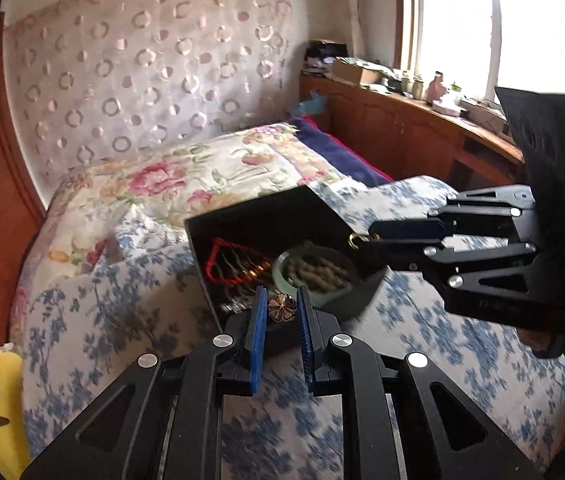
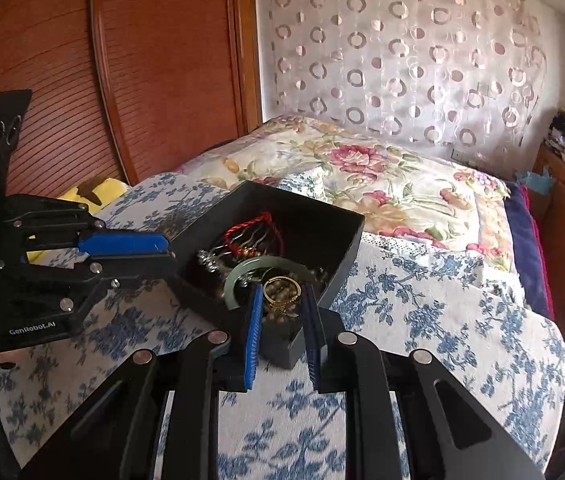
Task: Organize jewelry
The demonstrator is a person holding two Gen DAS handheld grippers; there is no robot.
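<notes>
Two grippers meet at the black jewelry box (image 2: 324, 224) on the blue-flowered bedspread (image 2: 442, 320): the left gripper (image 1: 280, 308) pinches a small flower-shaped brooch (image 1: 281, 308), the right gripper (image 2: 282, 304) clasps a gold ring (image 2: 280, 292) over the box.

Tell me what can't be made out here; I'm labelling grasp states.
- Right claw: whether it grips the gold ring is unclear in both views; the fingers overlap it.
- Flower brooch: contact with the left claw unclear.
- Black box: its bottom, hidden by piled jewelry.
</notes>
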